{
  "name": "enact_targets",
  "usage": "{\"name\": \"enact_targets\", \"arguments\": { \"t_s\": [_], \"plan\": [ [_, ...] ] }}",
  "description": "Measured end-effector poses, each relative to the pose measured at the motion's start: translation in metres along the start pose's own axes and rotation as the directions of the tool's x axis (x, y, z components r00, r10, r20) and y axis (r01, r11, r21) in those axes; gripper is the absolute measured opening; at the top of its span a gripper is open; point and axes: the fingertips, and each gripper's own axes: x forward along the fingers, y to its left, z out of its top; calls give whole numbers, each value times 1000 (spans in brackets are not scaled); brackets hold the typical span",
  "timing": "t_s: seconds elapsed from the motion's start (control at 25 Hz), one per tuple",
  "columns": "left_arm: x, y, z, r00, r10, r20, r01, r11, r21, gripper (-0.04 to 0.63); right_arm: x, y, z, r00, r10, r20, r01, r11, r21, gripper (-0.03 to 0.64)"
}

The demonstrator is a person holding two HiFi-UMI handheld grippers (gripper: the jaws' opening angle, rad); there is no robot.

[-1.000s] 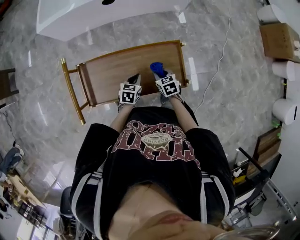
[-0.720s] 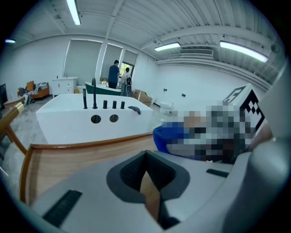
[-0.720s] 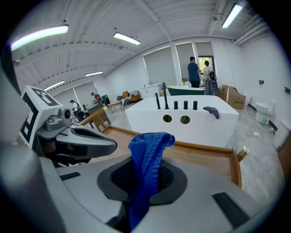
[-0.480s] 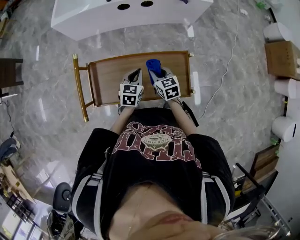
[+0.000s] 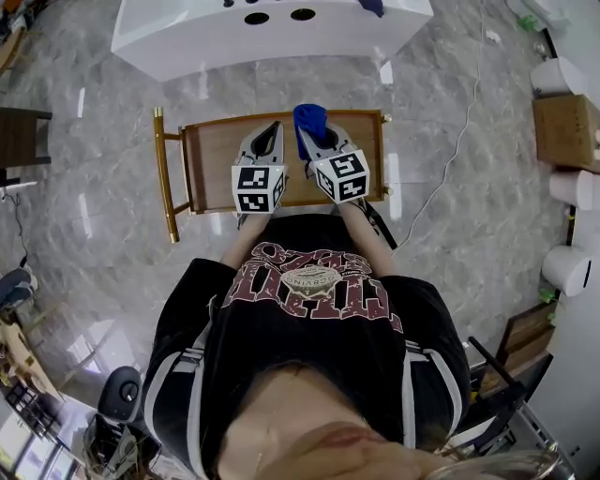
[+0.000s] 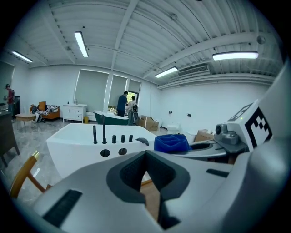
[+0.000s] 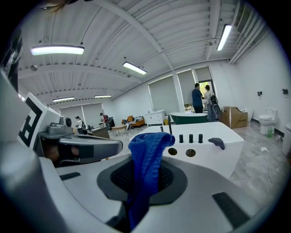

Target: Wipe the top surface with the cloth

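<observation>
A blue cloth [image 5: 307, 119] bunches out of my right gripper [image 5: 314, 136], which is shut on it above the far half of the wooden top [image 5: 216, 159]. In the right gripper view the cloth [image 7: 146, 159] hangs pinched between the grey jaws. My left gripper [image 5: 273, 127] hovers just left of it, shut with nothing in it; its tips [image 6: 145, 154] meet over the wood. The left gripper view also catches the cloth [image 6: 171, 142] to its right. The wooden top rests in a gold frame [image 5: 161, 178].
A white bathtub [image 5: 262, 28] with black taps stands just beyond the table. A thin cable [image 5: 459, 122] runs over the marble floor at the right. A cardboard box [image 5: 565, 117] and white rolls line the right edge. People stand far off by the windows [image 7: 202, 98].
Both grippers have moved forward from the table's near edge to over its far half, side by side. The cloth stays held in the right gripper.
</observation>
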Motion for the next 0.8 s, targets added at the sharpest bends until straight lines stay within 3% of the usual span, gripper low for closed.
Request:
{"name": "enact_targets", "arguments": {
  "t_s": [0.32, 0.56, 0.8],
  "plan": [
    [-10, 0, 56, 993, 11, 118, -15, 999, 31, 46, -6, 19, 70, 990, 34, 137, -23, 996, -83, 58],
    [-28, 7, 100, 978, 19, 208, -39, 995, 89, 46, -14, 37, 117, 973, 44, 227, -22, 995, -100, 58],
    [-40, 8, 132, 963, 8, 270, -34, 995, 92, 46, -22, 45, 153, 956, 39, 291, 0, 991, -131, 58]
  ]
}}
